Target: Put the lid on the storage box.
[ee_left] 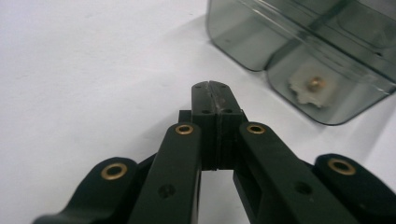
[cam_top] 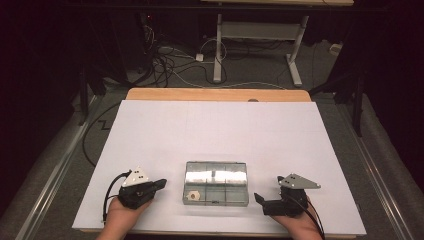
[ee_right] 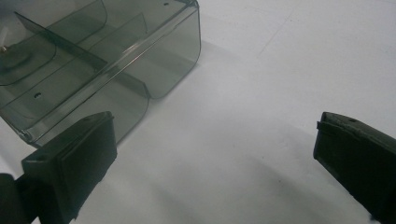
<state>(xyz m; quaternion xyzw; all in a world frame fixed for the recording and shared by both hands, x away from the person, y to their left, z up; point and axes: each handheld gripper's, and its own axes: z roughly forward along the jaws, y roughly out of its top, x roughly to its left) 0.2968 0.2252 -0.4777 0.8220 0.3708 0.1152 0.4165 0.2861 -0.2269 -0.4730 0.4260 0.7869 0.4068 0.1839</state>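
A clear smoky plastic box (cam_top: 216,172) with several compartments lies lidless near the table's front middle. A small white piece with a brass centre (cam_top: 192,196) rests in its front left compartment. My left gripper (cam_top: 161,183) sits left of the box, pointing at it, jaws shut with nothing between them. In the left gripper view the shut tips (ee_left: 212,91) stand a short way from the box wall (ee_left: 289,51), with the white piece (ee_left: 314,86) behind it. My right gripper (cam_top: 267,192) lies right of the box, open. Its jaws (ee_right: 210,154) stand wide apart beside the box corner (ee_right: 154,56).
The white sheet (cam_top: 220,125) covers a wooden table (cam_top: 215,94). Beyond its far edge are a dark floor with cables (cam_top: 170,60) and the white legs of another desk (cam_top: 218,50). A hand holds each gripper at the front edge.
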